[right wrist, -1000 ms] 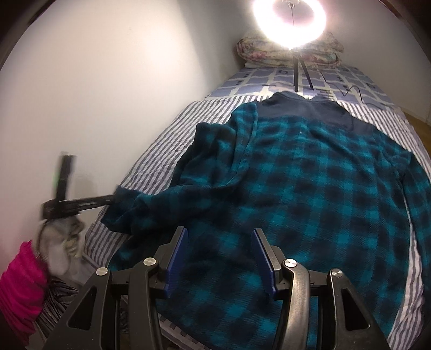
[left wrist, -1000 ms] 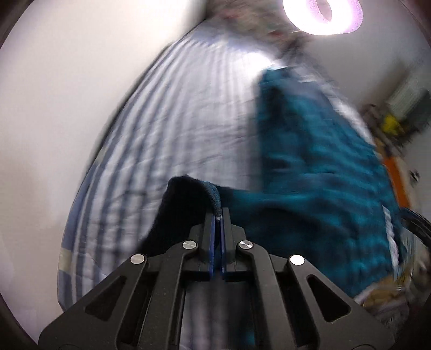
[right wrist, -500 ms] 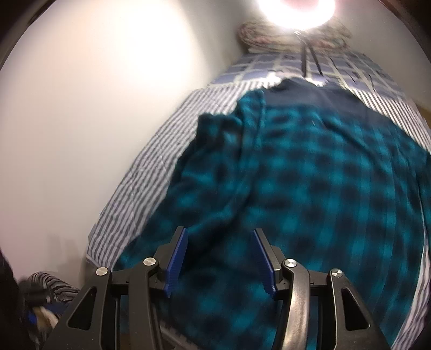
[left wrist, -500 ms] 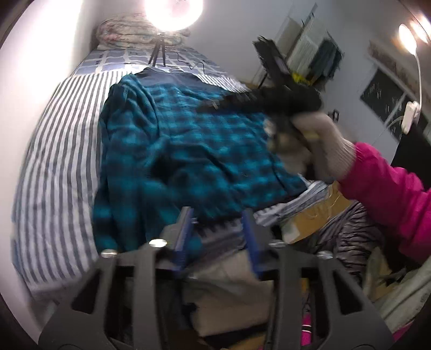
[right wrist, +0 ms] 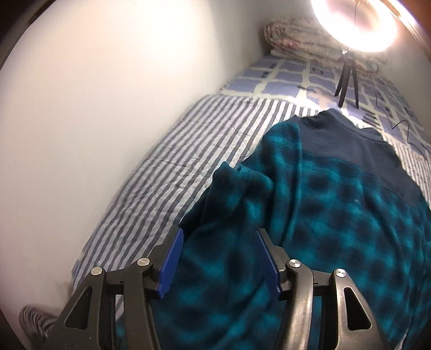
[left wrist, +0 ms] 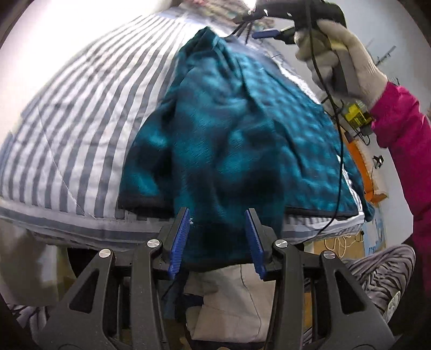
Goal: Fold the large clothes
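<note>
In the left wrist view, the left gripper (left wrist: 218, 242) sits at the bottom centre with its blue pads apart and nothing clamped; cloth shows between them, but they do not press on it. Ahead, filling the middle of the frame, the teal checked shirt (left wrist: 231, 134) lies on the striped bed sheet (left wrist: 80, 121), its dark-edged hem spilling over the near edge of the bed. At the upper right a gloved hand (left wrist: 339, 53) in a pink sleeve (left wrist: 404, 129) carries the other tool.

In the right wrist view, the right gripper (right wrist: 221, 263) stands at the bottom centre, jaws opening and gripping nothing, over the shirt (right wrist: 336, 215), which covers the lower right. A folded-in sleeve bunches up just left of centre. A ring light (right wrist: 355, 24) glares at the upper right.

The shirt looks like thick fleece: soft, limp and fairly light. It will likely sag and drag on the sheet, so the hem corners or shoulder seams seem the best holds.
</note>
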`<state>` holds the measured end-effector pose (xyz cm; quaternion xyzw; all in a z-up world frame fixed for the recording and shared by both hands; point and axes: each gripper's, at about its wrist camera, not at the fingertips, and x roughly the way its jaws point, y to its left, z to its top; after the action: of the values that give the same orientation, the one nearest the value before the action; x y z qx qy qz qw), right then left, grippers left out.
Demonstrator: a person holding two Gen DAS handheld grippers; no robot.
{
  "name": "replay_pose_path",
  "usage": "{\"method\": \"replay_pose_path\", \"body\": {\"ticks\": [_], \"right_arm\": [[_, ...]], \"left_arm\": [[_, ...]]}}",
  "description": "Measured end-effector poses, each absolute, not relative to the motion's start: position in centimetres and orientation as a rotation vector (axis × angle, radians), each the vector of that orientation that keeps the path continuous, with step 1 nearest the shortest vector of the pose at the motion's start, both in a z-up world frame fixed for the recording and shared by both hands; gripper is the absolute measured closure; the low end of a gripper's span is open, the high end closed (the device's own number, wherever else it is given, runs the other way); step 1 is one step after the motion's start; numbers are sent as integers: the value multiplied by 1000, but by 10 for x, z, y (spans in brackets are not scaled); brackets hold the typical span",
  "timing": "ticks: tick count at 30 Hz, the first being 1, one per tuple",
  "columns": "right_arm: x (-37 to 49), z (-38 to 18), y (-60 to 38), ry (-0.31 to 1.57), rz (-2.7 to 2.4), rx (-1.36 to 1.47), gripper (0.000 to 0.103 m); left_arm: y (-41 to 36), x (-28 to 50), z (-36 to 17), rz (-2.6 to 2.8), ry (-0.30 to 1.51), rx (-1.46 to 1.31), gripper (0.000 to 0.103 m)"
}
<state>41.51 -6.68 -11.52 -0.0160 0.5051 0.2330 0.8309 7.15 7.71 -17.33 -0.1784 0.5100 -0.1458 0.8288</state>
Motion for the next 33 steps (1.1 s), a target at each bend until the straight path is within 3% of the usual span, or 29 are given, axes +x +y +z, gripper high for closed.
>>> {"method": "replay_pose_path", "body": {"ticks": [10, 11, 12, 13, 14, 16, 26, 31, 33], "right_arm": [[468, -167, -17, 1158, 402, -180, 44], [471, -170, -15, 1168, 399, -198, 49], [473, -173, -14, 1180, 398, -205, 57], [475, -177, -14, 1204, 399, -208, 77], [477, -178, -15, 1220, 399, -206, 87], [479, -173, -19, 1216, 403, -213, 96], [506, -124, -18, 1111, 412, -180, 99], [524, -154, 14, 1113, 405, -222, 99], [523, -171, 25, 1113, 409, -258, 94]], "left_arm": [[94, 76, -208, -335, 1151, -523, 61], [93, 75, -209, -342, 1150, -524, 69], [90, 75, -208, -348, 1151, -519, 94], [86, 74, -207, -350, 1151, -509, 99], [84, 73, -204, -347, 1141, -493, 99], [78, 68, -191, -354, 1108, -447, 99], [108, 61, -140, -263, 981, -429, 100], [119, 82, -177, -171, 1076, -442, 100], [119, 83, -186, -108, 1097, -410, 99]]}}
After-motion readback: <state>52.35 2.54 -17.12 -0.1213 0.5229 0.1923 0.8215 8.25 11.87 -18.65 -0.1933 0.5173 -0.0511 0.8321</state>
